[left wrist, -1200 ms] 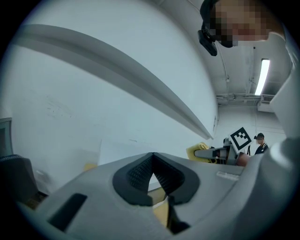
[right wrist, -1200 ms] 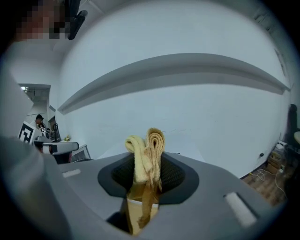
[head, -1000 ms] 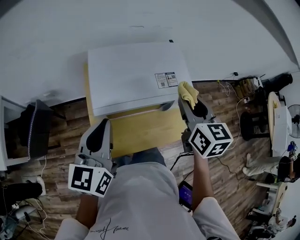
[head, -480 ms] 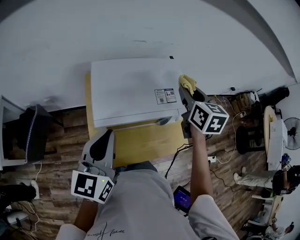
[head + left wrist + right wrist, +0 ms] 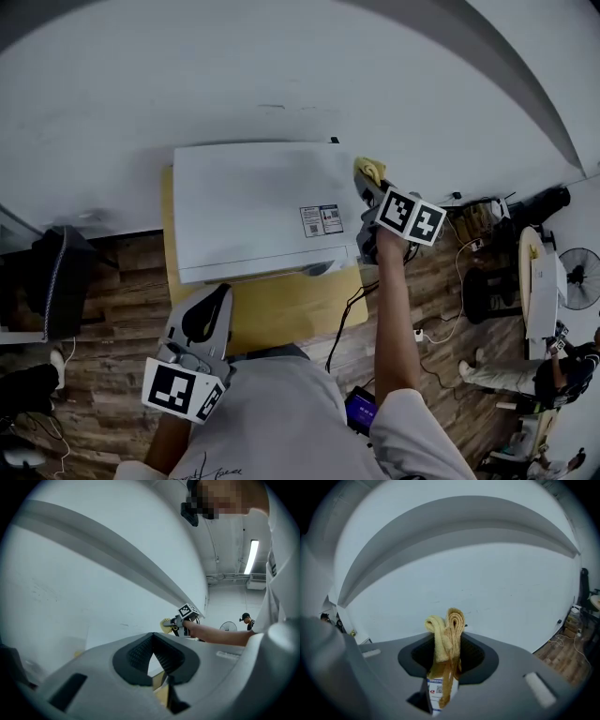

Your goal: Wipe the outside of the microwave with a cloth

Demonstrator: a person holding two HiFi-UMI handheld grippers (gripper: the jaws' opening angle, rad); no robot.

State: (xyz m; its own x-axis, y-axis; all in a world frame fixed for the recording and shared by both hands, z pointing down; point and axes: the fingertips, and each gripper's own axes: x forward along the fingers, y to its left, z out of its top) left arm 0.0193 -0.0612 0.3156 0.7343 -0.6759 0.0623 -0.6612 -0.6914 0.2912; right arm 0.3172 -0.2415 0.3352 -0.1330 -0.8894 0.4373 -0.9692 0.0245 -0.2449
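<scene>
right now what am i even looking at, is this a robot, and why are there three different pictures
No robot: a person holds a two-jaw gripper in each hand, and the patterned cubes are part of the grippers. The overhead picture comes from a camera on the person's head, looking down. The other two come from cameras riding on each gripper, looking along its jaws. A white microwave stands on a yellow table against the wall. The right gripper is shut on a yellow cloth at the microwave's far right corner. The left gripper hangs low near the person's body, jaws together, nothing in them.
</scene>
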